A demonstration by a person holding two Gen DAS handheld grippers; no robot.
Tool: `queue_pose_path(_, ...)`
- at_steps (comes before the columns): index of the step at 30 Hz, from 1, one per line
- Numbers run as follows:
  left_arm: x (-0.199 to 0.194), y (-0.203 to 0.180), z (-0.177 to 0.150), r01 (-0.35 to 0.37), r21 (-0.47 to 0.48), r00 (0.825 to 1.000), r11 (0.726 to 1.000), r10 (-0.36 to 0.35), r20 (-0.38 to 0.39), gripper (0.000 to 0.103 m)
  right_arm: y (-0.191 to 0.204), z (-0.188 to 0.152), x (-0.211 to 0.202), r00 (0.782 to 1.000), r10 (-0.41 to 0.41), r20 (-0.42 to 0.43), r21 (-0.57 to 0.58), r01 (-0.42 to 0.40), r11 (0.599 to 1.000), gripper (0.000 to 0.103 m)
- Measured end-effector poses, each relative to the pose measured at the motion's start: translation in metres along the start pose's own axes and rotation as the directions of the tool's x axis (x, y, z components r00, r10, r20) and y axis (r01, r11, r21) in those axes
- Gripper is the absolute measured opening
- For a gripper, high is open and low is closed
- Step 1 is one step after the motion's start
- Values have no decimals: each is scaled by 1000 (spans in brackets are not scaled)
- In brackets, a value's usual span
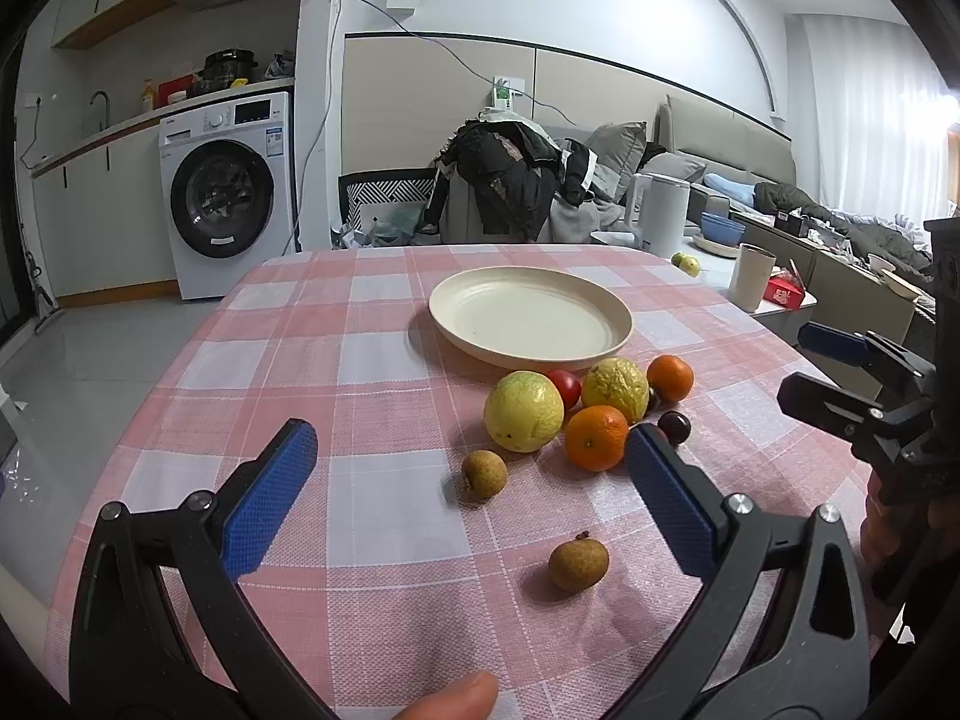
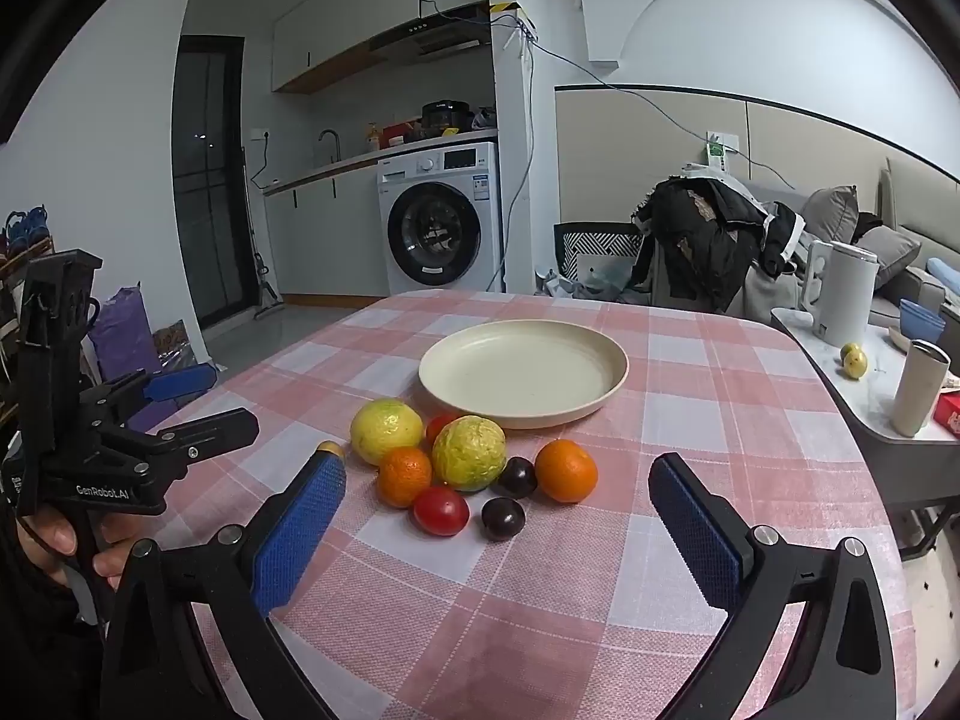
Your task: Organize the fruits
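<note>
Nearest in the left wrist view, a small brown fruit [image 1: 578,558] lies between the wide, empty jaws of the left gripper [image 1: 474,510], close to the table's near edge; a second brown fruit [image 1: 485,473] sits just beyond. Behind them the fruit pile [image 1: 564,414] crowds against the near rim of the empty plate [image 1: 531,318], which stands toward the far edge. The loose fruit looks the easiest first pick: lower straight over it, close gently

From the right wrist view, the right gripper [image 2: 498,525] also gapes wide and empty, before a red tomato [image 2: 441,510] and dark plum [image 2: 503,518]. Taking an outer piece should avoid nudging the touching ones
</note>
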State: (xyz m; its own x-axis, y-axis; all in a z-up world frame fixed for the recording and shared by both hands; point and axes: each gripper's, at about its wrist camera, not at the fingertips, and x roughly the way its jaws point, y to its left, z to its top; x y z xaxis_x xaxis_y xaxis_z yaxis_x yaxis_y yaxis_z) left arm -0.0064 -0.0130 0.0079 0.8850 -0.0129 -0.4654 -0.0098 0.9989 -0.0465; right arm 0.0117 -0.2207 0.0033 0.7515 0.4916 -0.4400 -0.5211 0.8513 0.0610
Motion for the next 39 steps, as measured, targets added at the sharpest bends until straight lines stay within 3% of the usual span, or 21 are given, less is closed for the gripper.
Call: queue_pose_path(39, -2, 1, 0, 4, -7, 1000, 1000, -4, 1, 102, -1, -1, -3, 1000, 1, -1, 2, -1, 1000, 103)
